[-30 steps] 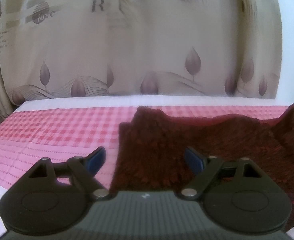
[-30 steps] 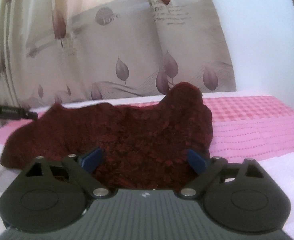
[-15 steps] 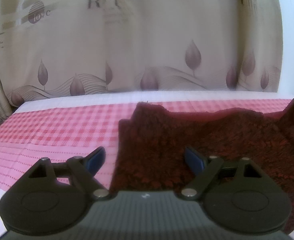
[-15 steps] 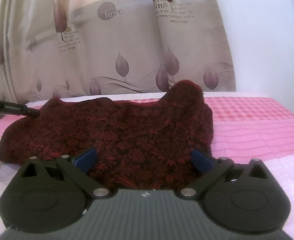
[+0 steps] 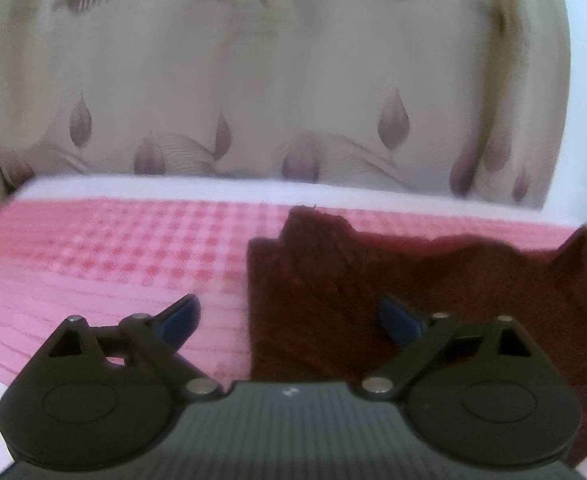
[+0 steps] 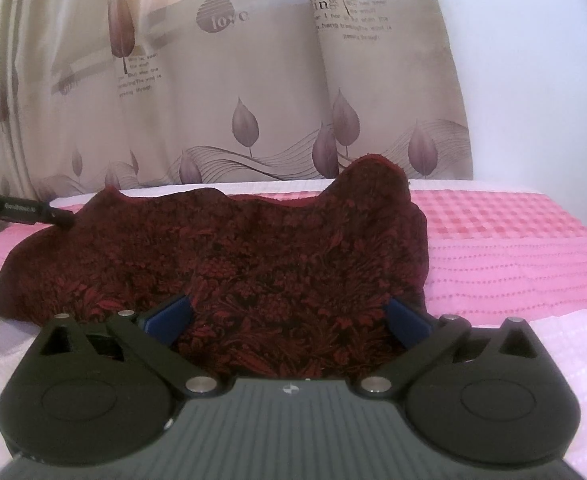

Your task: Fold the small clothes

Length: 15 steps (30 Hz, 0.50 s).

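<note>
A small dark red garment with a leafy pattern (image 6: pixel 253 264) lies spread on the pink bed cover; in the left wrist view (image 5: pixel 433 280) it fills the right half. My left gripper (image 5: pixel 289 316) is open and empty, hovering over the garment's left edge, one blue fingertip (image 5: pixel 181 312) over bare cover. My right gripper (image 6: pixel 289 316) is open and empty, low over the garment's near right part. The garment's far right corner (image 6: pixel 373 176) stands raised. The left gripper's dark finger (image 6: pixel 21 212) shows at the garment's far left corner.
The pink checked bed cover (image 5: pixel 113 248) stretches left of the garment, and to its right (image 6: pixel 513 248) in the right wrist view. A beige curtain with purple leaves (image 6: pixel 253 80) hangs behind the bed. A white wall (image 6: pixel 533 60) is at right.
The left wrist view has shifted slightly and blurred, so the left gripper is moving. The right gripper has crept forward and lower over the garment. Both stay open.
</note>
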Tool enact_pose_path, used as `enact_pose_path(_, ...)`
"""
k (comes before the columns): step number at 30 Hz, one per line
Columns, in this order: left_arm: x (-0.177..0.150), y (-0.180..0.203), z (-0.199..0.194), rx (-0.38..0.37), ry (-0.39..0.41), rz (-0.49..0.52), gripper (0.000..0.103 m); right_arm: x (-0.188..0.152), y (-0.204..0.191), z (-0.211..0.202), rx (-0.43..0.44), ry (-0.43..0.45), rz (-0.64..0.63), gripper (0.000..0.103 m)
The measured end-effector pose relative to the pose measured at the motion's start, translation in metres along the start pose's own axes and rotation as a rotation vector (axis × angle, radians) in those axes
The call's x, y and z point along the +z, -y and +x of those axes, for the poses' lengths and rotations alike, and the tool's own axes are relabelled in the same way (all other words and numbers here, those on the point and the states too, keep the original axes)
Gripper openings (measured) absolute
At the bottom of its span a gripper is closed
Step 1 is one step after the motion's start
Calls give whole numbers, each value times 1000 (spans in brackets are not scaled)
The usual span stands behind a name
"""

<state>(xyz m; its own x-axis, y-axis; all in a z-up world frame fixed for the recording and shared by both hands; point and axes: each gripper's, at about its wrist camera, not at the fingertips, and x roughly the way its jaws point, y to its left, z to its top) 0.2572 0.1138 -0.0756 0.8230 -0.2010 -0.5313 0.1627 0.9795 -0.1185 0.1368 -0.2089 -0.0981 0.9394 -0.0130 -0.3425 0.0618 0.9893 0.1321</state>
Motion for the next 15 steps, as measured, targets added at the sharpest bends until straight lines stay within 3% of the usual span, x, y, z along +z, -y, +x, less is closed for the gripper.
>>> enact_pose_path(4, 2, -33, 10, -185, -45, -127, 97, 0, -1, 1, -3, -5, -3, 103)
enact_pose_path(10, 0, -49, 35, -282, -134, -177, 97, 0, 0, 2, -1, -9, 0, 103)
enact_pose_path(15, -2, -66, 58, -382, -213, -280, 97, 0, 0, 2, -1, -8, 0, 103)
